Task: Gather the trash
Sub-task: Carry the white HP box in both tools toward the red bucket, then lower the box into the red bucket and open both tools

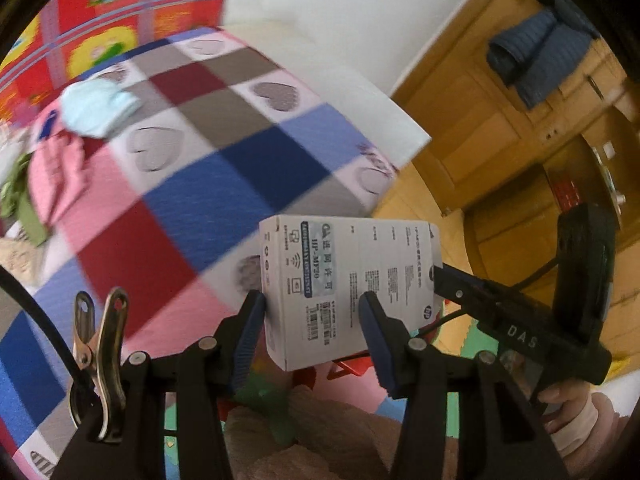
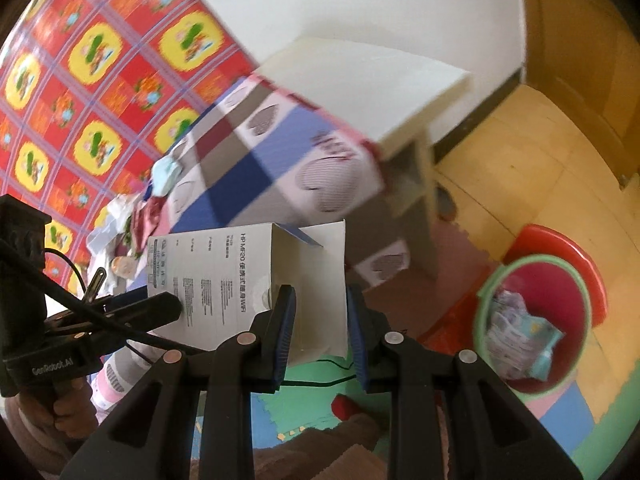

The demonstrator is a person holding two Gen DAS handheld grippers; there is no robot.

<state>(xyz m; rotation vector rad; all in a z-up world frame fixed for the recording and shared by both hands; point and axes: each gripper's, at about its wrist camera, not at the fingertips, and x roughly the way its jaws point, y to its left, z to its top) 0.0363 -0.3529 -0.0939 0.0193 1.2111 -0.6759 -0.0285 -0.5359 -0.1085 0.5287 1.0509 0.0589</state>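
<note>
A white printed cardboard box (image 1: 348, 288) hangs in the air, held from both ends. My left gripper (image 1: 312, 304) is shut across its width, blue pads pressing on two opposite sides. In the right wrist view the same box (image 2: 224, 272) shows its open end, and my right gripper (image 2: 320, 300) is shut on that end's walls. One finger of the left gripper (image 2: 160, 306) lies against the box's printed side. A red basin with a green rim (image 2: 486, 292) stands on the floor at the right and holds crumpled wrappers (image 2: 520, 332).
A bed with a patchwork cover (image 1: 208, 168) fills the left, with a light blue cloth (image 1: 100, 108) and clothes on it. A white side table (image 2: 384, 92) stands at the bed's end. Wooden doors (image 1: 500, 132) and coloured foam mats (image 2: 560, 412) lie beyond.
</note>
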